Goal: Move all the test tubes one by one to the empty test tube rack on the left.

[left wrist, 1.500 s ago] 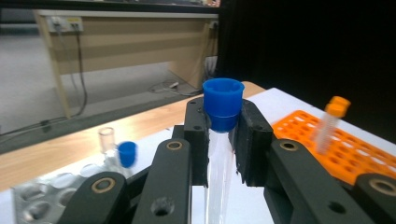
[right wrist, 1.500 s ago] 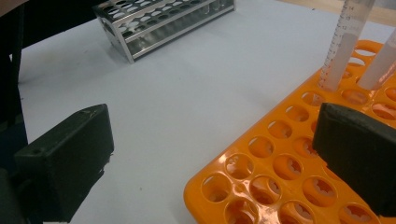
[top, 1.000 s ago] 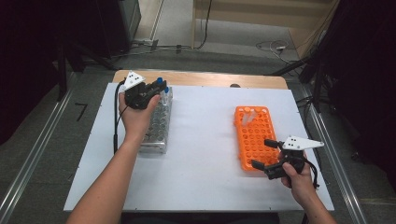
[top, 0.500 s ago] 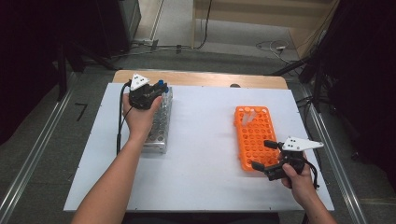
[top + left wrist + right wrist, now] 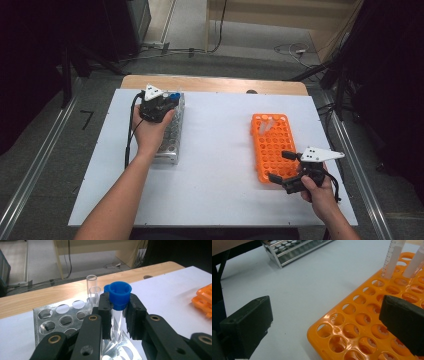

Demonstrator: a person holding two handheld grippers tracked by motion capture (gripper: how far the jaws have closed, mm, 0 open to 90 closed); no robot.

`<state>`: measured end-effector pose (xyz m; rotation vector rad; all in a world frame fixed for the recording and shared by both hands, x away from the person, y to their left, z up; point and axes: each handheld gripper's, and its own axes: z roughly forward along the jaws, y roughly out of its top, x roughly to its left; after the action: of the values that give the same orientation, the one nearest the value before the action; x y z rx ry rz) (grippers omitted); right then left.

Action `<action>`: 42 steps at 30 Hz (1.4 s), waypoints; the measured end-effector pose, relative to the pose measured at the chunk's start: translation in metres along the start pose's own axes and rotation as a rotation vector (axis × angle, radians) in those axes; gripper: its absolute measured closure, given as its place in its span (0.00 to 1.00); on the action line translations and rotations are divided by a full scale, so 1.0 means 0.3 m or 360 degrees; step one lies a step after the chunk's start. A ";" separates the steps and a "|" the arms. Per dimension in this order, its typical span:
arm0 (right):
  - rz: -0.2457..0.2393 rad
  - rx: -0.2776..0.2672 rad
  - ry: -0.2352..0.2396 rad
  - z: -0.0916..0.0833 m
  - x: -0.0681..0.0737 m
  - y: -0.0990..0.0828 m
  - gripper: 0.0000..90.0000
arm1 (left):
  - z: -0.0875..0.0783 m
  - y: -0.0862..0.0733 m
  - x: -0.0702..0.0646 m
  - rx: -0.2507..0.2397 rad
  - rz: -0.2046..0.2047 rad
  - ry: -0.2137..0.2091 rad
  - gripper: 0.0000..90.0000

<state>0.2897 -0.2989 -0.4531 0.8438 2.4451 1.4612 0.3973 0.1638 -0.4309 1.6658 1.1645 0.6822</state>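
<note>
Left claw (image 5: 117,315) clenched on a clear glass tube with blue cap (image 5: 119,296), gripped just under the cap over the far end of the silver metal rack (image 5: 170,135), likely so it lifts straight. Right claw (image 5: 283,169) released, jaws wide at the near corner of the orange plastic rack (image 5: 372,322) on the white table (image 5: 220,150), probably steadying it.

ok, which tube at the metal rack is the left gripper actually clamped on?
The blue-capped tube: the left gripper has its jaws closed on it just below the cap. The two clear uncapped tubes stand free behind it in the metal rack.
</note>
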 end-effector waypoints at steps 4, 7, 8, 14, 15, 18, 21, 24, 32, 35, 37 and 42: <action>0.0010 0.0010 -0.0003 0.002 0.000 -0.002 0.00 | 0.004 0.003 0.001 0.0038 -0.0018 -0.0006 0.85; 0.0008 0.0009 -0.0004 0.004 -0.002 -0.003 0.00 | 0.008 0.002 0.003 0.0077 -0.0015 -0.0013 0.83; 0.0008 0.0011 -0.0003 0.005 -0.003 -0.004 0.00 | 0.011 0.002 0.002 0.0084 -0.0019 -0.0023 0.82; 0.0012 0.0011 -0.0010 0.007 -0.005 -0.006 0.00 | 0.012 0.004 0.008 0.0094 -0.0031 -0.0075 0.79; 0.0019 0.0008 -0.0021 0.006 -0.005 -0.006 0.00 | 0.010 0.004 0.009 0.0090 -0.0033 -0.0084 0.77; 0.0026 -0.0005 -0.0027 0.001 -0.009 -0.006 0.00 | 0.000 0.008 0.010 0.0074 -0.0067 -0.0110 0.69; 0.0034 -0.0016 -0.0028 -0.002 -0.014 -0.007 0.00 | -0.017 0.013 0.009 0.0020 -0.0101 -0.0140 0.56; 0.0045 -0.0024 -0.0031 -0.003 -0.015 -0.007 0.00 | -0.041 0.019 -0.001 -0.0023 -0.0088 -0.0208 0.43; 0.0050 -0.0031 -0.0037 -0.002 -0.016 -0.004 0.00 | -0.123 0.016 -0.041 -0.0107 -0.0094 -0.0303 0.16; 0.0047 -0.0035 -0.0036 0.000 -0.016 -0.003 0.00 | -0.160 0.008 -0.062 -0.0136 -0.0088 -0.0342 0.11; 0.0049 -0.0032 -0.0036 0.001 -0.014 -0.001 0.00 | -0.179 0.002 -0.077 -0.0149 -0.0077 -0.0350 0.07; 0.0054 -0.0027 -0.0038 0.004 -0.015 0.000 0.00 | -0.232 -0.019 -0.114 -0.0176 -0.0061 -0.0392 0.03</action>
<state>0.2939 -0.3005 -0.4545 0.8982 2.4092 1.4724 0.3235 0.1597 -0.4068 1.5804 0.9636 0.4923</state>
